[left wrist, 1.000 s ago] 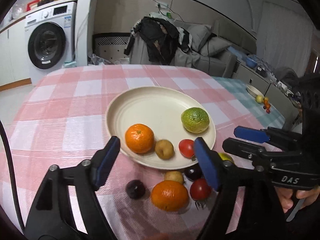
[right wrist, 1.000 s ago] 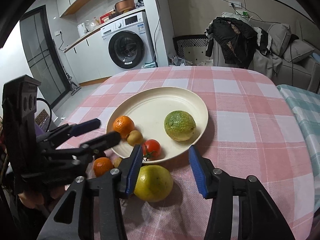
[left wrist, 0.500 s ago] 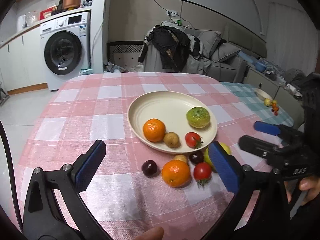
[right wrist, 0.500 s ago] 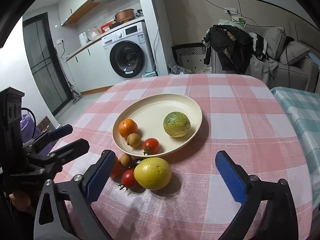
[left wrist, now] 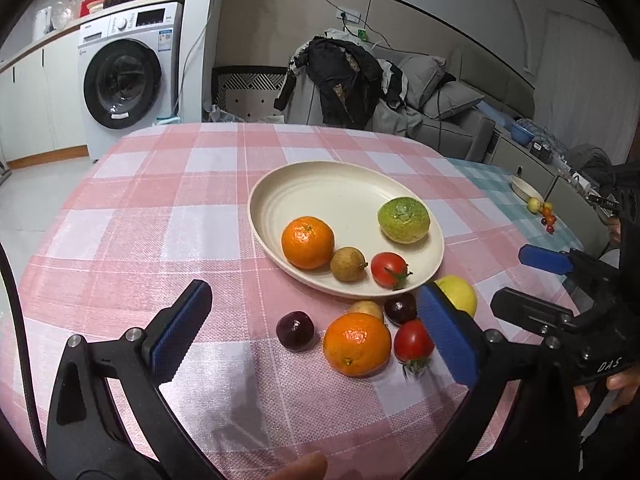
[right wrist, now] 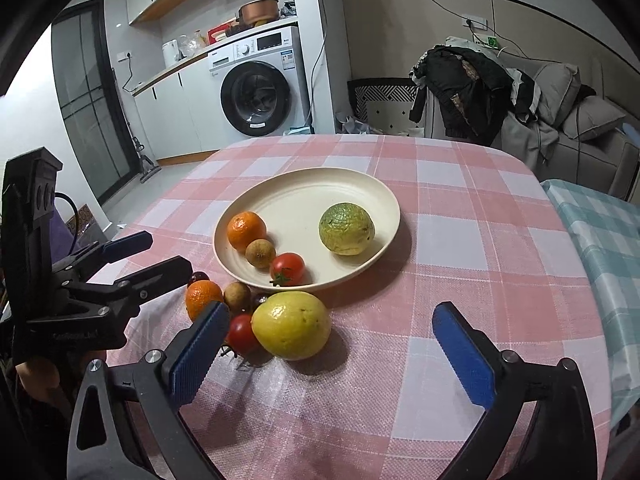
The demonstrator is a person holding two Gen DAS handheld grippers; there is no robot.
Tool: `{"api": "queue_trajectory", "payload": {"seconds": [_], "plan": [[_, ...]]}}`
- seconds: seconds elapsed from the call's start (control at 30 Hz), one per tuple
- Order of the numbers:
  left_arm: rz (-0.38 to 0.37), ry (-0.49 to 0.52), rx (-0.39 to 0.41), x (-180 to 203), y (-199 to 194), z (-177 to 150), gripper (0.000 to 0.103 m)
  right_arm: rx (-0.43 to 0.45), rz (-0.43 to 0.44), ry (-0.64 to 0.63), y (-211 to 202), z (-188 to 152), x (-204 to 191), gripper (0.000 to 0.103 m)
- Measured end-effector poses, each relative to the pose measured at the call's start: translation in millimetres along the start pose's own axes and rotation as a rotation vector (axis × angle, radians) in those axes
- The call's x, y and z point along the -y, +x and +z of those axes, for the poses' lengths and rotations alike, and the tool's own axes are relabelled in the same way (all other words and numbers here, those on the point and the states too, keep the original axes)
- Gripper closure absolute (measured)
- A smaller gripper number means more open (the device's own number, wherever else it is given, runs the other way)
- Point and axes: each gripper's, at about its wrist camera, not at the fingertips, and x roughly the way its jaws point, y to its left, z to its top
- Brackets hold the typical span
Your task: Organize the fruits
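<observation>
Surface: round table under a pink-and-white checked cloth [right wrist: 460, 240]; a teal checked cloth [right wrist: 600, 232] covers an adjoining surface at the right edge.
Plate: cream plate [right wrist: 352, 188] near the middle of the table, upright and flat.
Plate contents: green citrus [right wrist: 346, 229] on the right half; orange [right wrist: 246, 230], small brown fruit [right wrist: 260, 253] and red tomato [right wrist: 287, 268] in a row along the near-left rim, each touching or just beside the next.
Loose fruit: a cluster lies on the cloth just in front of the plate's near rim, off the plate.
Cluster detail: yellow lemon [right wrist: 291, 325] is the largest piece; second orange [left wrist: 357, 344], second tomato [left wrist: 413, 341], a dark plum [left wrist: 295, 330] set slightly apart to the left, another dark fruit [left wrist: 401, 307] and a pale brown fruit [left wrist: 366, 309] tucked against the plate's edge.
Left gripper: left gripper [left wrist: 316, 334] has its jaws spread wide, having just been opening; nothing is clamped. The loose cluster shows between its blue pads, clear of both.
Right gripper: right gripper [right wrist: 332, 354] likewise gapes wide after just opening; the lemon sits near its left pad, not pressed by either.
Background: washing machine [right wrist: 260, 88] against the far wall; dark clothing draped over a chair [right wrist: 464, 92]; grey sofa behind.
Other: a fingertip [left wrist: 298, 470] shows at the bottom edge of the left wrist view.
</observation>
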Motion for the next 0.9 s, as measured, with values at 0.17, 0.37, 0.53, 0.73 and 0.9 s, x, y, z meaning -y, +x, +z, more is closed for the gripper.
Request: {"api": "queue_trajectory", "payload": {"seconds": [0.17, 0.37, 0.53, 0.73, 0.9], "plan": [[0.019, 0.004, 0.001, -4.9, 4.4, -1.7, 0.001, -0.019, -0.004, 0.001, 7.4, -1.2, 1.5, 0.000], [-0.017, -0.027, -0.013, -10.8, 7.0, -1.2, 0.001, -0.056, 0.001, 0.006, 19.0, -1.8, -0.7, 0.000], [-0.020, -0.031, -0.028, -12.4, 9.8, -3.0, 0.001, -0.088, 0.029, 0.038, 29.7, -3.2, 1.6, 0.000], [-0.019, -0.063, -0.069, -19.3, 19.1, -4.1, 0.001, -0.127, 0.030, 0.062, 36.6, -5.4, 2.5, 0.001], [-0.021, -0.047, -0.093, -16.3, 23.2, -7.2, 0.001, -0.145, 0.047, 0.068, 41.9, -6.1, 1.0, 0.003]]}}
